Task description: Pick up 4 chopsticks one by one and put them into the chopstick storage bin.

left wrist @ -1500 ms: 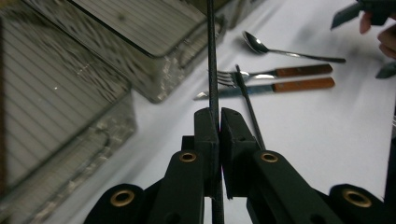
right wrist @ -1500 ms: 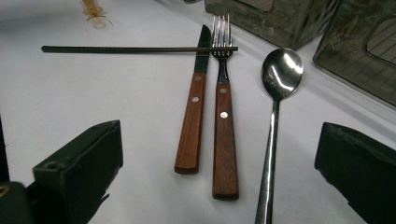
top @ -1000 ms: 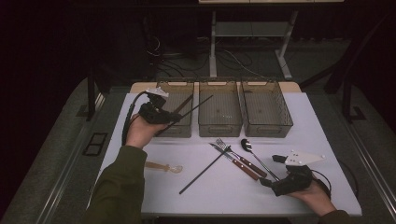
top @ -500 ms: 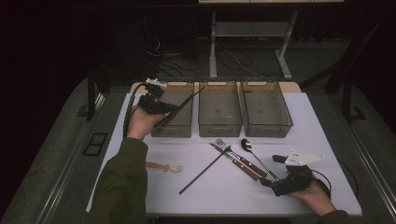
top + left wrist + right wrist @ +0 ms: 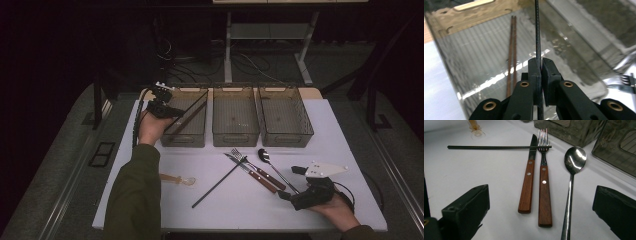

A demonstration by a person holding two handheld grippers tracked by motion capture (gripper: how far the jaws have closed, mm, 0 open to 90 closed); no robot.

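My left gripper [image 5: 175, 111] [image 5: 541, 62] is shut on a black chopstick [image 5: 197, 101] [image 5: 537, 30], held slantwise over the left clear bin [image 5: 182, 137]. A brown pair of chopsticks [image 5: 511, 50] lies on that bin's floor. My right gripper [image 5: 291, 183] [image 5: 541, 195] rests open on the white table near its front right, jaws wide apart. Just ahead of it lie a wooden-handled knife [image 5: 527, 182], a matching fork [image 5: 543, 182] and a steel spoon [image 5: 574, 160]. A second black chopstick [image 5: 216, 184] [image 5: 499, 147] lies across the tips of the knife and fork.
Two more clear bins, middle [image 5: 235, 135] and right [image 5: 285, 135], stand in a row beside the left one at the table's back. A small amber spoon [image 5: 177, 179] [image 5: 475, 127] lies front left. The person's left sleeve [image 5: 135, 200] reaches up the table's left side.
My left gripper has carried the black chopstick back and to the left, bringing it over the left bin. The right gripper has stayed put.
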